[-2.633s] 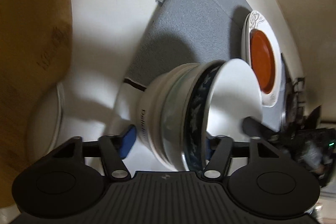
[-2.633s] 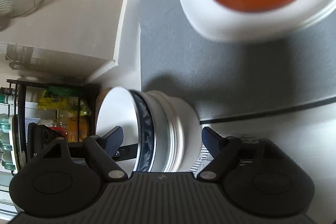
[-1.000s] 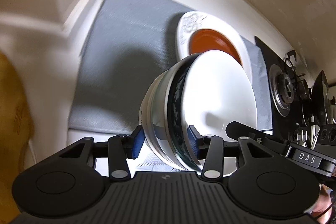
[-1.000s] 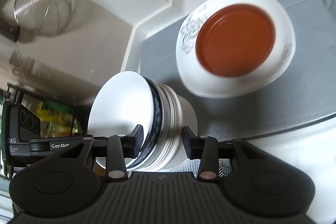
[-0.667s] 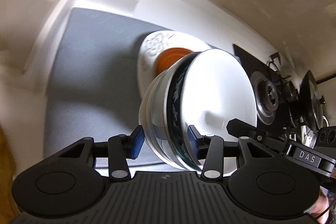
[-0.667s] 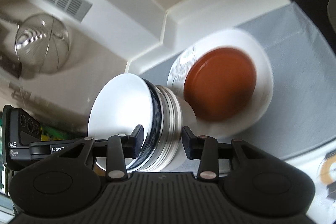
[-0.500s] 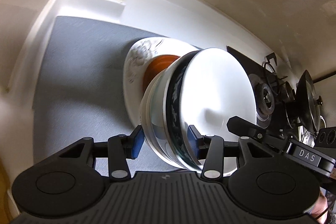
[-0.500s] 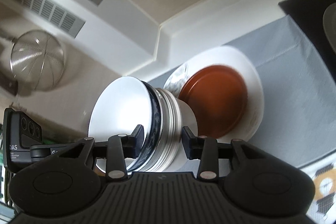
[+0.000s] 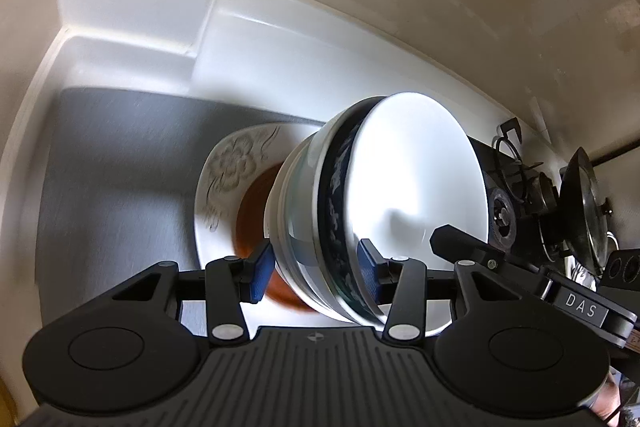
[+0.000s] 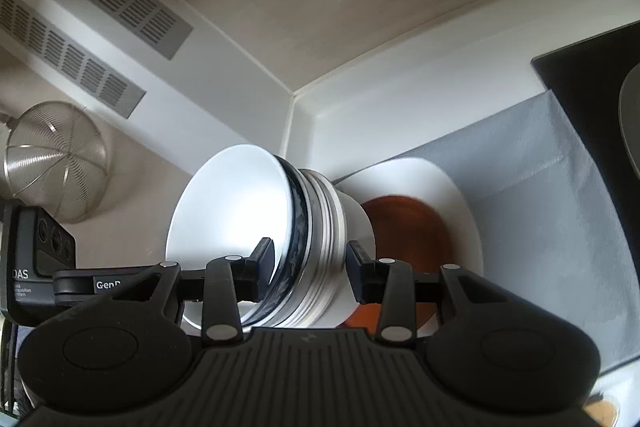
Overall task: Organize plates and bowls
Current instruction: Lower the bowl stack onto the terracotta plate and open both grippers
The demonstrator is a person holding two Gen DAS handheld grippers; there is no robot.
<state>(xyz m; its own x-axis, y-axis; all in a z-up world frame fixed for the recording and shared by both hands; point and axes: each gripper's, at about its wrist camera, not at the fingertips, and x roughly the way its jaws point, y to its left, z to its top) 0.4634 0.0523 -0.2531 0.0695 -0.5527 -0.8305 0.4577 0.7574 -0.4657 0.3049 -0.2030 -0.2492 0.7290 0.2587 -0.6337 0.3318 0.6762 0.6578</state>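
A stack of nested bowls (image 9: 384,203), white with one blue-patterned, is held between both grippers, tipped on its side. My left gripper (image 9: 316,271) is shut on the stack's rims and walls. My right gripper (image 10: 308,267) is shut on the same stack (image 10: 280,227) from the opposite side. Behind the stack lies a white floral plate (image 9: 228,163) with an orange-brown plate (image 9: 250,223) on it, on the grey mat (image 9: 120,155). The same plates show in the right wrist view (image 10: 460,211).
A black gas stove (image 9: 520,187) with a pan lid (image 9: 584,203) stands right of the mat. White counter walls (image 9: 140,7) close in the back corner. A wire strainer (image 10: 56,167) hangs on the wall at left in the right wrist view.
Both grippers closed on the bowl stack, then lifted it from the counter and carried it over the white plate with the orange plate. The stack stays tipped sideways.
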